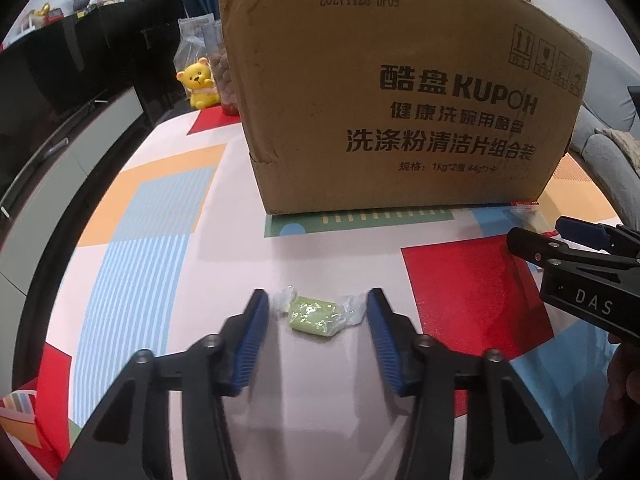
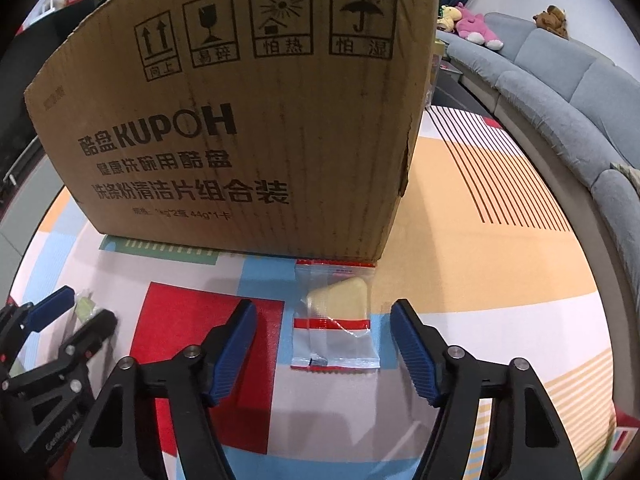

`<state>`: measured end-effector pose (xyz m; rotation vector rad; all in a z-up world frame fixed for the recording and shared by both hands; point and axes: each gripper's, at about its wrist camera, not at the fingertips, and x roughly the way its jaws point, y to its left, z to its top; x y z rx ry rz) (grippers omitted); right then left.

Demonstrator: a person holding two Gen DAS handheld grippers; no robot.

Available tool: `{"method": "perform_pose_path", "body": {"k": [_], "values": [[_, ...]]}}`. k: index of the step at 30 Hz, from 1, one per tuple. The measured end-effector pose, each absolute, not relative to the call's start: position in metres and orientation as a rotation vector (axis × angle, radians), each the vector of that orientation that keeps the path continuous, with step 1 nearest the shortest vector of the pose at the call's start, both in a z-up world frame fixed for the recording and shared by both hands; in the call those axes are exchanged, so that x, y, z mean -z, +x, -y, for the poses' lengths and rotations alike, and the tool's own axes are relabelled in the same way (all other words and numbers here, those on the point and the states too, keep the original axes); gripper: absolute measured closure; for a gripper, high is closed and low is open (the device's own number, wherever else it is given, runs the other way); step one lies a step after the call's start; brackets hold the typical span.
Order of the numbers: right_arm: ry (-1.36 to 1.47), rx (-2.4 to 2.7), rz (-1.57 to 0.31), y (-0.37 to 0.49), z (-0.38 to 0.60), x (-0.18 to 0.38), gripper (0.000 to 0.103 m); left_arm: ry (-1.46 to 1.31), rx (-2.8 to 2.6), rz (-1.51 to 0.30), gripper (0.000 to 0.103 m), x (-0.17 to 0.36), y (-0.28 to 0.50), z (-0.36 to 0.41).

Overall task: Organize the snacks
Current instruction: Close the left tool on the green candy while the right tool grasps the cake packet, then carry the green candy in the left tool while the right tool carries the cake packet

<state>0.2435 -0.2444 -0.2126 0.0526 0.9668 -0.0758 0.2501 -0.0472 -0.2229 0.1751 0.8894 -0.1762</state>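
A green candy in a clear twisted wrapper lies on the patterned table, right between the open fingers of my left gripper. A clear packet with red stripes holding a pale yellow snack lies between the open fingers of my right gripper, its far end touching the foot of a tall brown cardboard box. The box stands just behind both snacks. The right gripper shows at the right edge of the left wrist view; the left gripper shows at the left of the right wrist view.
A yellow bear figure and clear bags of snacks stand behind the box at the left. A grey sofa with plush toys runs along the right. A dark cabinet stands at the left.
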Motion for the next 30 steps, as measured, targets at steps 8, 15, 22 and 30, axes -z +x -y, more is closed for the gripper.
{"method": "perform_pose_path", "body": {"k": [8,15,22,30], "values": [[0.046,0.074,-0.957,0.247,0.252,0.214,0.059,0.187,0.19,-0.881,0.069,0.222,0.243,0.053],[0.046,0.063,-0.953,0.246,0.246,0.212,0.066,0.191,0.186,-0.88,0.073,0.22,0.24,0.055],[0.051,0.061,-0.944,0.24,0.239,0.205,0.067,0.184,0.178,-0.888,0.074,0.219,0.244,0.052],[0.049,0.053,-0.927,0.235,0.238,0.194,0.067,0.178,0.165,-0.88,0.074,0.212,0.247,0.048]]}}
